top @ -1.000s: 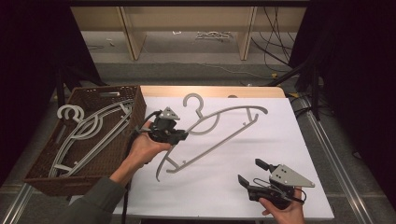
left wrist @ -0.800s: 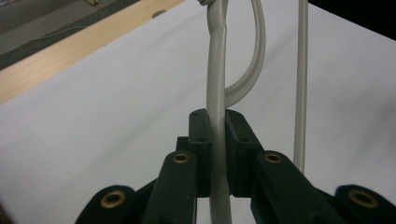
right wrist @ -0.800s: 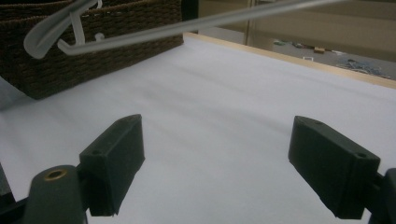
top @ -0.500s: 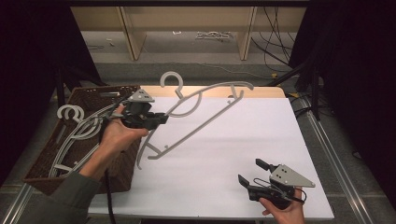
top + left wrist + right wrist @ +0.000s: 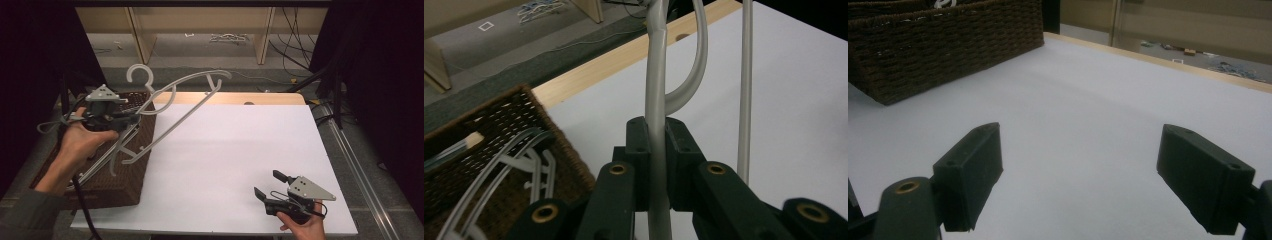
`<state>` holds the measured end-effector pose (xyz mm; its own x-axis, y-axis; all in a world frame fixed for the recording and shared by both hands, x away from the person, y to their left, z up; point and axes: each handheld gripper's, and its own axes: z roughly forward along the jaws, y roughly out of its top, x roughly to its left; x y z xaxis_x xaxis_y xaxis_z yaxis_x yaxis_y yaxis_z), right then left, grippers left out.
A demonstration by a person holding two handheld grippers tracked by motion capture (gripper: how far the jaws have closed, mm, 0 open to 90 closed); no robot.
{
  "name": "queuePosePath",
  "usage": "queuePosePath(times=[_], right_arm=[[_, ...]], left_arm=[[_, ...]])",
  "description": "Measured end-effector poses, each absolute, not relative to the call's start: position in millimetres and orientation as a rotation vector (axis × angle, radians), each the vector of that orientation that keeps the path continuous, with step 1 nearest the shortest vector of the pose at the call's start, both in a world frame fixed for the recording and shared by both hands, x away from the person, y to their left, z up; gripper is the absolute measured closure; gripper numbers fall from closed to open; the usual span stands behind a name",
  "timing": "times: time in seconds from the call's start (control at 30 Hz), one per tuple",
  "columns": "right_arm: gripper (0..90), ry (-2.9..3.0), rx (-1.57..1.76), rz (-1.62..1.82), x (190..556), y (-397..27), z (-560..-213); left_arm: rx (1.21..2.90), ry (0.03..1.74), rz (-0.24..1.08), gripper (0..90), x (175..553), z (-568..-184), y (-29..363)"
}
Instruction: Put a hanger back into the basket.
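A grey plastic hanger [image 5: 172,122] hangs tilted in the air over the table's left edge and the wicker basket [image 5: 125,185]. My left gripper [image 5: 129,119] is shut on one of its rods, near the hook end. In the left gripper view the rod [image 5: 655,100] runs upright between the pads of the left gripper [image 5: 656,145], which press on it from both sides. My right gripper [image 5: 266,182] rests low at the near right of the white table [image 5: 240,145], open. Nothing lies between the wide-apart jaws of the right gripper [image 5: 1098,180].
The brown basket [image 5: 489,130] holds several more grey hangers [image 5: 499,170] and stands at the table's left; its side wall [image 5: 948,45] appears far off in the right gripper view. A wooden strip [image 5: 230,98] edges the table's far side, with shelves and cables beyond.
My left hand has carried the hanger up and to the left, from the middle of the table to above the basket. The right gripper has stayed put.
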<state>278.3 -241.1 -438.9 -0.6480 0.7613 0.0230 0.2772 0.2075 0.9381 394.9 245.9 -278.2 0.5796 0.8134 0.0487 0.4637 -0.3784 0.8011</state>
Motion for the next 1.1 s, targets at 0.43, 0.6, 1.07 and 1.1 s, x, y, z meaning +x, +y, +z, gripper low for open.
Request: queuePosePath(times=[0.43,0.6,1.07,1.1], right_arm=[[19.4,2.044,0.970,1.437,279,-240,-441],[19.4,2.045,0.972,1.452,280,-239,-442],[19.4,2.049,0.969,1.445,280,-240,-442],[19.4,2.048,0.970,1.445,280,-240,-442]], left_arm=[[1.958,1.195,0.660,82.4,391,-285,324],[1.932,1.271,0.684,82.4,392,-296,347],[1.958,1.348,0.721,82.4,393,-322,386],[1.959,1.350,0.723,82.4,393,-325,387]])
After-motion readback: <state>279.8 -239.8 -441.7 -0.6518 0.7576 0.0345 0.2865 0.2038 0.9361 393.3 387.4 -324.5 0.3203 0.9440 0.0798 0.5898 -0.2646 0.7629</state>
